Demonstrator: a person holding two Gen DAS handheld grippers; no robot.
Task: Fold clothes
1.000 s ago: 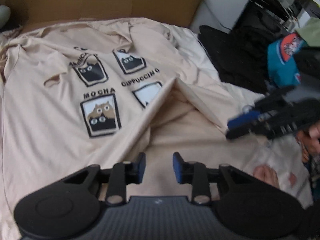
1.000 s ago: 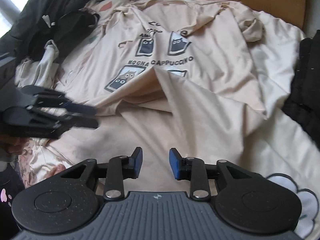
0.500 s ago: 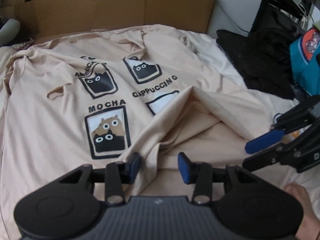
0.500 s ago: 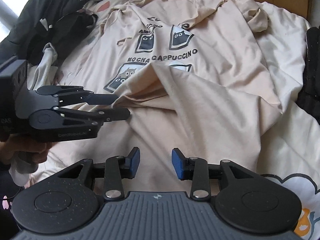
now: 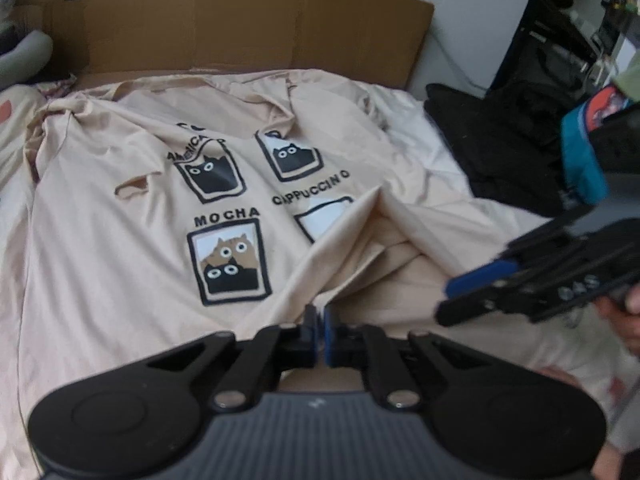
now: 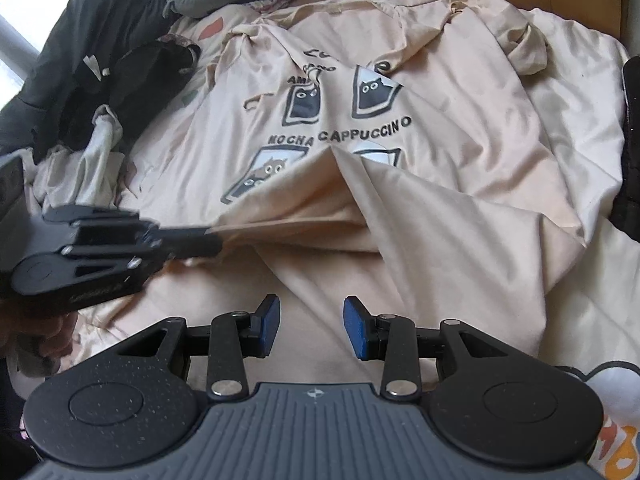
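The beige cotton T-shirt with cat-and-coffee prints [image 5: 120, 240] lies spread on the bed, print side up, straight ahead of both grippers, its lower part folded up into a peaked flap. The left gripper [image 5: 320, 328] is clenched on the shirt's near hem edge, blue pads pressed together around the cloth. The right gripper [image 6: 310, 326] hovers beside it, jaws parted above the fabric, gripping nothing. A brown cardboard sheet [image 5: 240, 24] stands beyond the shirt.
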